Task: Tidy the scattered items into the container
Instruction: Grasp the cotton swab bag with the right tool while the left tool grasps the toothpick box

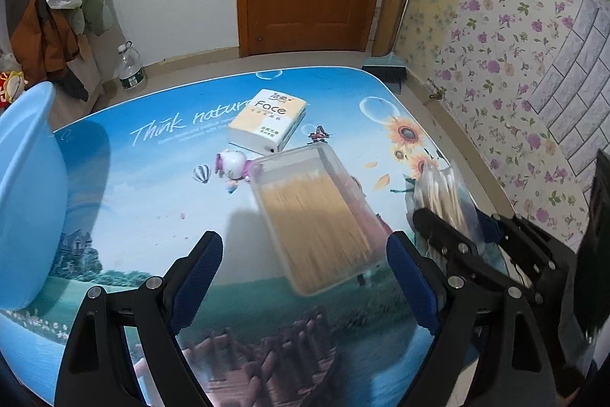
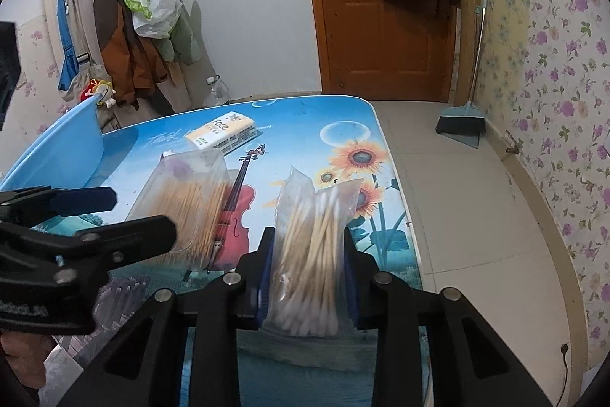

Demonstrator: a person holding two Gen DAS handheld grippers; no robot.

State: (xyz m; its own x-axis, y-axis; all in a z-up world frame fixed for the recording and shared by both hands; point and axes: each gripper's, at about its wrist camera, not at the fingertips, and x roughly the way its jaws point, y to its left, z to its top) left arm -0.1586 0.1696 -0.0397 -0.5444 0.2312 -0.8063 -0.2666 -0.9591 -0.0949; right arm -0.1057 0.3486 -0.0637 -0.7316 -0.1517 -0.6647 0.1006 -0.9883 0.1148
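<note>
Clear toothpick box on table, bagged cotton swabs upright beside

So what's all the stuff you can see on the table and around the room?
Table: one, blue picture print, centre.
Basin: one, light blue, table's left edge.
Tissue pack: one, white and yellow, far side of table.
Clear box of sticks: one, tan contents, mid-table.
Bag of cotton swabs: one, clear, between right gripper's pads.
Door: one, brown, behind table.
Broom: one, grey-blue, by flowered wall.
Water bottle: one, clear, on floor.
Coats: several, brown and green, hanging.
Left gripper: black, blue pads, open.
Right gripper: black, gripping the bag.
</note>
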